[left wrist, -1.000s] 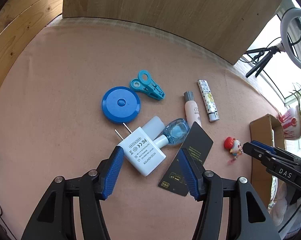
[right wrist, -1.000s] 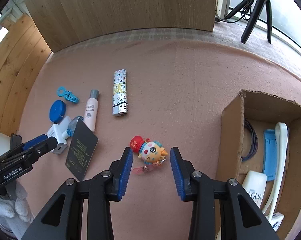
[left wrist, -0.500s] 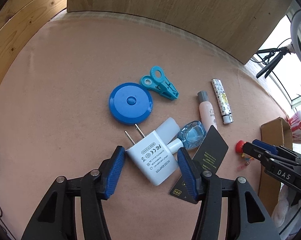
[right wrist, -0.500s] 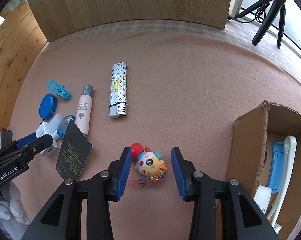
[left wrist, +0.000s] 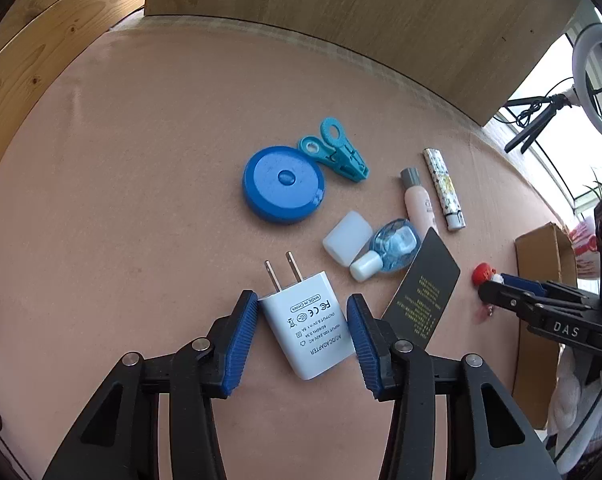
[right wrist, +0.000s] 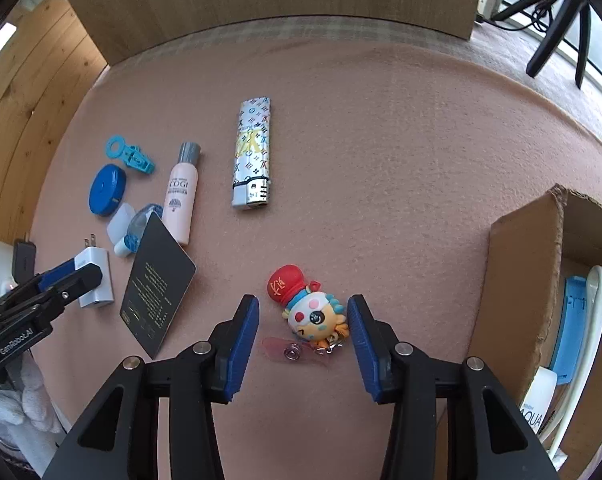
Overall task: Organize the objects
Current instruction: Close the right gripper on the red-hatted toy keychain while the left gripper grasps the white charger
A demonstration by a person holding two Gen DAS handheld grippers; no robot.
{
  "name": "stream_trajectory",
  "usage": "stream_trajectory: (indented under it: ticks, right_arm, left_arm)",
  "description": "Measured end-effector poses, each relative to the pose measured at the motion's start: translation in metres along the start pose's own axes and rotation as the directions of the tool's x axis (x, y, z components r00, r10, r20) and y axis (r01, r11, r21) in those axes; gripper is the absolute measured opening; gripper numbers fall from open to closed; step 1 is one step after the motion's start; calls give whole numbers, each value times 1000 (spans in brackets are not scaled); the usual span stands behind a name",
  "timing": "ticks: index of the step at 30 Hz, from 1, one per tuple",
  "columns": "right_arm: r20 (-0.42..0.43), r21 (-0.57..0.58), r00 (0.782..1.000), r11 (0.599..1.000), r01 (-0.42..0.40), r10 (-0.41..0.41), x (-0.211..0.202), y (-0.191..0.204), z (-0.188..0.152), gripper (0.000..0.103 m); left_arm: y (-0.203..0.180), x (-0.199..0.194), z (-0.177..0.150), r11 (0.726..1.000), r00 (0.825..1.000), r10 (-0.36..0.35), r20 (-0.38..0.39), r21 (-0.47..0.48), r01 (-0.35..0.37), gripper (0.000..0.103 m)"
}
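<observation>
- Here, the left gripper (left wrist: 303, 328) is held low over the pink felt mat (left wrist: 141, 160), pointing forward along it, with its blue pads set on either side of a white AC/DC adapter (left wrist: 307, 326).
- The left pad touches the adapter's edge or very nearly so; the right pad stands just clear, so the jaws are open and straddle the adapter without clamping it.
- The adapter lies flat, its two prongs pointing away from the gripper.
- Beyond it lie a white cap (left wrist: 347, 238), a small blue bottle (left wrist: 389, 248), a round blue tape measure (left wrist: 283, 184), a teal clip (left wrist: 335, 154), a pink COGI tube (right wrist: 181, 196), a patterned lighter (right wrist: 252, 152) and a black card (left wrist: 423, 298).
- The right gripper (right wrist: 303, 330) is likewise low and level, jaws wide, bracketing a clown keychain (right wrist: 309, 310) without touching it.
- A cardboard box (right wrist: 521, 280) stands at the right, already holding several items.
</observation>
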State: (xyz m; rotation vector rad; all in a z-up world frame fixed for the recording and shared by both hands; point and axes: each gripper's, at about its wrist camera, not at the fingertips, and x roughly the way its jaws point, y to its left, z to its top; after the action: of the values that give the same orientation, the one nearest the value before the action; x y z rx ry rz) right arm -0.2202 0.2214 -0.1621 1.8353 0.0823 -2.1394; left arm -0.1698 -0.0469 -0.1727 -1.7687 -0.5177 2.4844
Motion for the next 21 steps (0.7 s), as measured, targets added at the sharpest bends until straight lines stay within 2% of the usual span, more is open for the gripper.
stream_trajectory:
  ticks: [15,19,21]
  right_arm:
    - [38,8,999,999,35,-35,1,1,-1,41]
    - [63,25,997,999,47,-49,-2,1,-8,33]
    - [70,32,997,999,29,-31,-5,2,-14,24]
  left_arm:
    - [2,-8,-22,1000,1000,2,6,-3,-2,48]
    - [1,-9,-25,1000,1000,-1,9,1,1,48]
    - [1,-10,-28,1000,1000,-4,10,1,4,48]
